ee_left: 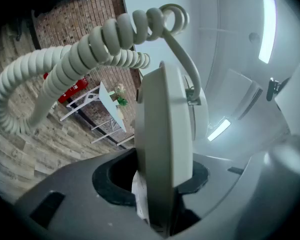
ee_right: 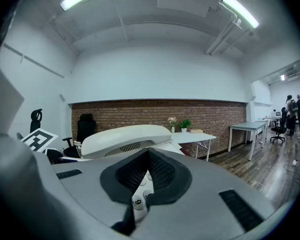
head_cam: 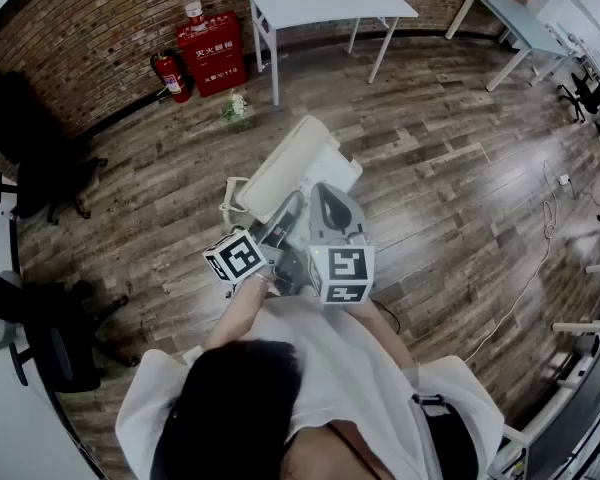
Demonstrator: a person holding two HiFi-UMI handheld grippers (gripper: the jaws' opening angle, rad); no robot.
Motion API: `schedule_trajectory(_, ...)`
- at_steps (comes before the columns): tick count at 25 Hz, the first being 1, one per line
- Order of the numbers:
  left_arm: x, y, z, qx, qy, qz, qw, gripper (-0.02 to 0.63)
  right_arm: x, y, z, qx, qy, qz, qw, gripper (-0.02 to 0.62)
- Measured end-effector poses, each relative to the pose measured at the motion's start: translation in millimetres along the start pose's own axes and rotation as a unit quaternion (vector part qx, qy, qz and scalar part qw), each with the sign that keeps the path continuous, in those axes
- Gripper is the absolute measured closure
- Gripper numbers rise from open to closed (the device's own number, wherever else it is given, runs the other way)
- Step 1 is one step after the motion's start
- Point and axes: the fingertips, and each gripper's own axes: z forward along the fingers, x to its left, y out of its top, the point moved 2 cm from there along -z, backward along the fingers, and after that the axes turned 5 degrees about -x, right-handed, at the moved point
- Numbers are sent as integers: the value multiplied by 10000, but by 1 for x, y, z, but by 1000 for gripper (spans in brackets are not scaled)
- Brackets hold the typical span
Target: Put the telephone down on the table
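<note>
1. The telephone (head_cam: 292, 168) hangs in the air in front of the person, above the wooden floor (head_cam: 450, 178), carried between both claws. It is not on any desk.
2. The left claw (head_cam: 283, 220) is clenched on the telephone. In the left gripper view its dark pads (ee_left: 112, 181) press on both sides of the pale body (ee_left: 165, 144), which stands edge-on between them.
3. The coiled cord (ee_left: 85, 54) rises from the top of that body, loops toward 10 o'clock and drops down out of the left gripper view.
4. The right claw (head_cam: 332, 208) is also clenched on the telephone. In the right gripper view its pads (ee_right: 162, 171) close over the keypad end, with a round button (ee_right: 138, 202) showing in the gap.
5. The handset (ee_right: 125, 140) lies crosswise on the telephone, just beyond the right claw.
6. From the head view a white desk (head_cam: 325, 0) stands well apart at 12 o'clock against the brick wall (head_cam: 90, 28).
7. A fire extinguisher (head_cam: 171, 76) and a red box (head_cam: 211, 54) sit at 11 o'clock, and black office chairs (head_cam: 42, 173) at 9 o'clock.
</note>
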Motion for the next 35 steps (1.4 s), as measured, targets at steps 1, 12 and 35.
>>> schedule_trajectory(1,0,-1,1,0,11,-43,10000,423,-1,-1,0,18,0,21,10000,571)
schedule_trajectory(12,9,1,-13,45,62,-294,9995,423,14,-12,0,201,-30,-7,9998,571)
schedule_trajectory(35,45,33,-60,157,58,-1177,9929,423,75,-15,1,-82,345,439,9984,569)
